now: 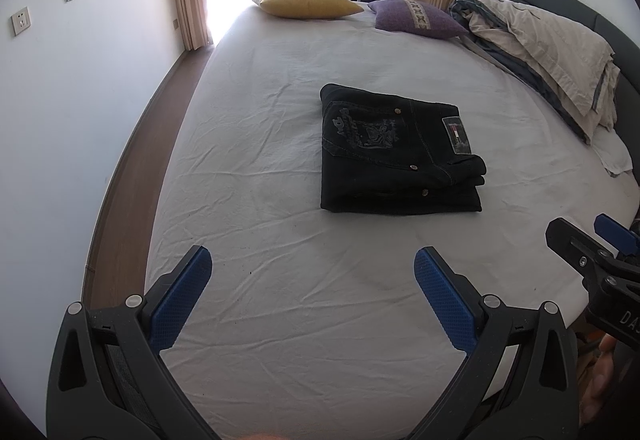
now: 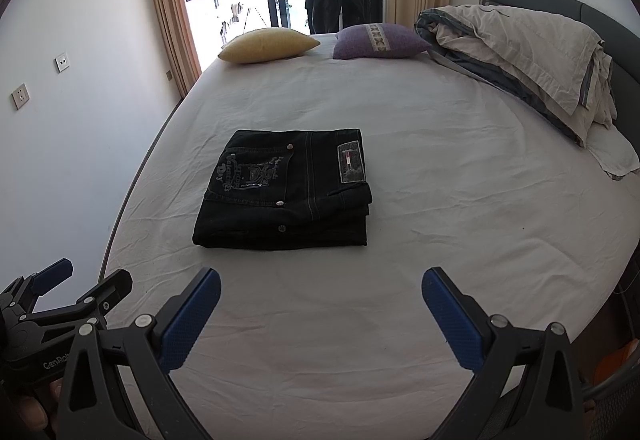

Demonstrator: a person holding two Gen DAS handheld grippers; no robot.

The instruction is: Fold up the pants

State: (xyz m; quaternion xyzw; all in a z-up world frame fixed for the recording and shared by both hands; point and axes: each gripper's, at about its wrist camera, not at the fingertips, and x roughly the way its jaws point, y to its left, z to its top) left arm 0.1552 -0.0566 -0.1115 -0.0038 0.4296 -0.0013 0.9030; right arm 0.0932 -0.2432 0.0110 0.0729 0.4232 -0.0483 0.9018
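My left gripper (image 1: 312,272) nearest, jaws spread wide, empty; blue ribbed pads (image 1: 182,300) for cloth grip. My right gripper (image 2: 320,294) likewise spread, holding nothing. Both hover over bed (image 2: 440,240), well apart from pants (image 1: 396,151) at 12 o'clock. Pants: black denim, stiff, folded into squarish stack, rivets, patch up. Fold looks finished, hence jaws clear. Sheet white, creased.

Left gripper (image 1: 312,272) and right gripper (image 2: 320,292) gape wide, seemingly level.

Yellow pillow (image 1: 306,1), purple pillow (image 1: 416,17), crumpled duvet (image 1: 540,43) on bed (image 1: 280,199).
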